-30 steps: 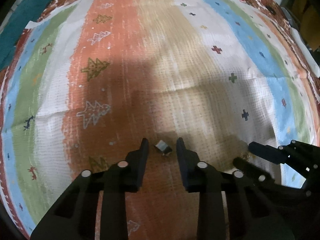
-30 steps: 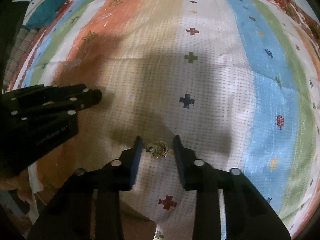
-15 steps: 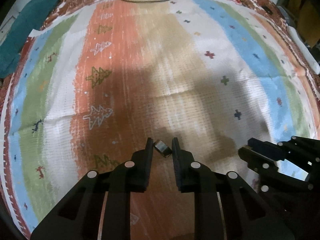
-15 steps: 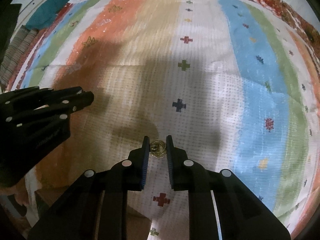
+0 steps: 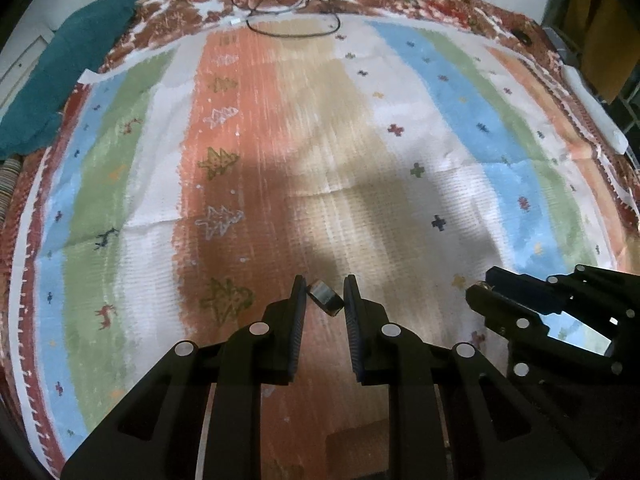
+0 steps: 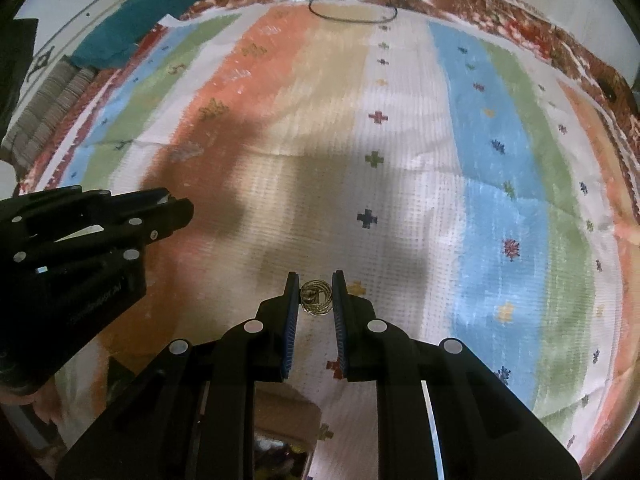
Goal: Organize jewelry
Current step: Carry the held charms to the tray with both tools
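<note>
Item 1: dark band ring (image 5: 326,298), a broad, dull metallic hoop. It is seen tilted between the fingertips of the left gripper (image 5: 325,300), whose fingers are closed in on it from either side; contact appears to be made at both edges, though the grip on the right-hand edge cannot be fully confirmed. It is judged light, rigid and smooth, so slippage or pivoting between the pads is to be expected. A hold across the outer wall of the band, square to the pads, is advised.

Item 2: gold wire ring (image 6: 316,299), a coiled or woven openwork piece. It is clamped between the ribbed fingers of the right gripper (image 6: 316,298), with both sides touched by the pads. It is judged very light and somewhat delicate; the fine wires could be bent by a hard squeeze. It is best taken across its widest span with gentle pressure.

Setting: striped rug (image 5: 280,140) in orange, beige, white, blue and green, with small tree and cross motifs. A teal cloth (image 5: 68,72) is noted at its far left edge and a looped black cable (image 5: 292,28) at the far end. No tray or box for the jewellery can be made out with certainty
</note>
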Motion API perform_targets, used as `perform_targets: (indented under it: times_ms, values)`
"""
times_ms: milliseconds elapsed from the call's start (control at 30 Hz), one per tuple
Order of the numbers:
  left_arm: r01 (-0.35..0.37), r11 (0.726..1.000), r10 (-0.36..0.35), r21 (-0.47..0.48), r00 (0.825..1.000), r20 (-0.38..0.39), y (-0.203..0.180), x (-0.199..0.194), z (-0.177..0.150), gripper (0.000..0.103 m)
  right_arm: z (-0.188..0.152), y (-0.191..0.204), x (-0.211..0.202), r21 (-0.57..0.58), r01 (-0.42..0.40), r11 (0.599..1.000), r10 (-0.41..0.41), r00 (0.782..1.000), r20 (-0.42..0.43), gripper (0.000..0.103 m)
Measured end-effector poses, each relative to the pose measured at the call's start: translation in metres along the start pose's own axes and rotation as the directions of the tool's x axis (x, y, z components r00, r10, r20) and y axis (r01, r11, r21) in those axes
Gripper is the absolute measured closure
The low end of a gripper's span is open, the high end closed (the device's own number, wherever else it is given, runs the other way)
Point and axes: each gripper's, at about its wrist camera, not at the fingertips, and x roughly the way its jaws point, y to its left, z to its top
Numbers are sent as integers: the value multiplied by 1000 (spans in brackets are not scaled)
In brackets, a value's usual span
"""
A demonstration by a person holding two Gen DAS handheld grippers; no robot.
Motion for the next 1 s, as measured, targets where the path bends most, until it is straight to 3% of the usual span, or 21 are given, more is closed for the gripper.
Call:
perform_targets:
  times_ms: [400,1000]
  values:
    - [5,1000,-5,-6,999,46,0,-32,-12,84,-10,1,-32,8,23,1000,-24,997,80,85]
    - [39,998,-47,55,987,155,-25,-90,-47,84,-36,8,-77,3,-22,1000,21,983,181,85]
